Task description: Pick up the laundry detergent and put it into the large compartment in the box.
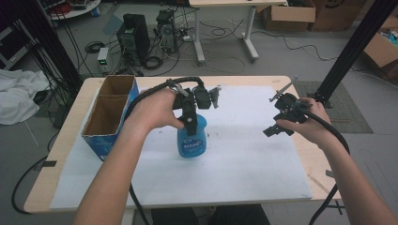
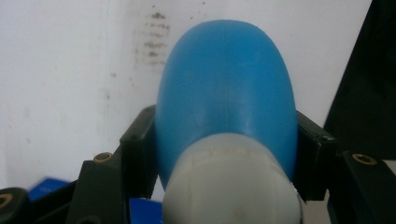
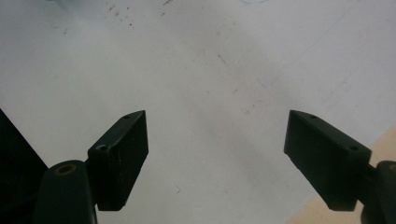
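A blue plastic bottle (image 1: 192, 139) with a white cap and a printed label is at the middle of the white sheet (image 1: 244, 154). My left gripper (image 1: 189, 123) comes down on it from above and is shut on its upper part. In the left gripper view both black pads press the sides of the blue bottle (image 2: 226, 98) just under its white cap (image 2: 232, 186). My right gripper (image 1: 278, 129) hovers over the sheet to the right, jaws wide apart. Nothing lies between the right gripper (image 3: 215, 154) jaws but bare white sheet.
An open cardboard box (image 1: 111, 112) with blue sides and two compartments stands at the table's left, close to my left forearm. The wooden table edge (image 1: 300, 93) borders the sheet. Black frame posts (image 1: 352, 47) rise at the far right.
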Motion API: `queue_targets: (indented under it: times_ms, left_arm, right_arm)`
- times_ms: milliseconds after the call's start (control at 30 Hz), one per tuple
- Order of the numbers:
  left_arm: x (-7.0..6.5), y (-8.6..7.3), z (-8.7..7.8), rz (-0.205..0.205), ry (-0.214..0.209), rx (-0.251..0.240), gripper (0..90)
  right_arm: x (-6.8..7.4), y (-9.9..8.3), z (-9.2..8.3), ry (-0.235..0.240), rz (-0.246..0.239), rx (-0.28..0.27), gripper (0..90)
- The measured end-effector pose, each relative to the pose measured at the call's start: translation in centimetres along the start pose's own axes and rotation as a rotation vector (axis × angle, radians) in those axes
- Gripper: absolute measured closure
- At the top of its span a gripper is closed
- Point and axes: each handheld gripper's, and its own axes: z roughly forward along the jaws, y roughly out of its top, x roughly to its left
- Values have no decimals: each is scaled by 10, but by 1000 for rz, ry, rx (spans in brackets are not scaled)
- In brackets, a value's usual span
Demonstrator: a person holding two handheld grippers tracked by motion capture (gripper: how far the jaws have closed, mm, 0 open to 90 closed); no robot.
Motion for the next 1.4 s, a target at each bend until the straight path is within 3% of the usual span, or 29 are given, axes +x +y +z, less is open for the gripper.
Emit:
queue_targets:
  times_ms: [167,200,233,300,333,367,600,767,800,833,1033,1333,1400]
  left_arm:
    - [10,-11,-24,-162,-16,-3,382]
    - [14,-17,-35,-233,-6,-8,382]
    - [14,-17,-35,-233,-6,-8,382]
    - [23,-26,-51,-359,18,-29,383]
    - [25,-29,-57,-397,26,-36,382]
    - [25,-29,-57,-397,26,-36,383]
    - [43,-58,-93,-660,48,-92,383]
    - [51,-77,-118,-790,75,-102,383]
    - [56,-85,-126,-842,86,-106,383]
    - [56,-85,-126,-842,86,-106,383]
    - [68,-111,-143,-996,126,-112,383]
    - [83,-158,-157,-1165,142,-108,384]
    - [84,-163,-158,-1183,143,-111,384]
  right_arm:
    - [1,1,0,-2,-4,2,219]
    - [1,1,0,-2,-2,2,219]
    - [1,1,0,-2,-2,2,219]
    - [0,2,1,-1,-4,3,219]
    - [0,2,1,-3,-2,3,219]
    - [0,2,1,-3,-2,3,219]
    - [0,5,2,-1,-10,5,219]
    - [1,6,2,0,-15,11,221]
    - [1,7,2,3,-13,7,221]
    - [1,7,2,3,-13,7,221]
    - [1,7,0,1,-20,3,222]
    - [0,8,-2,3,-23,3,222]
    - [0,7,-2,6,-20,5,222]
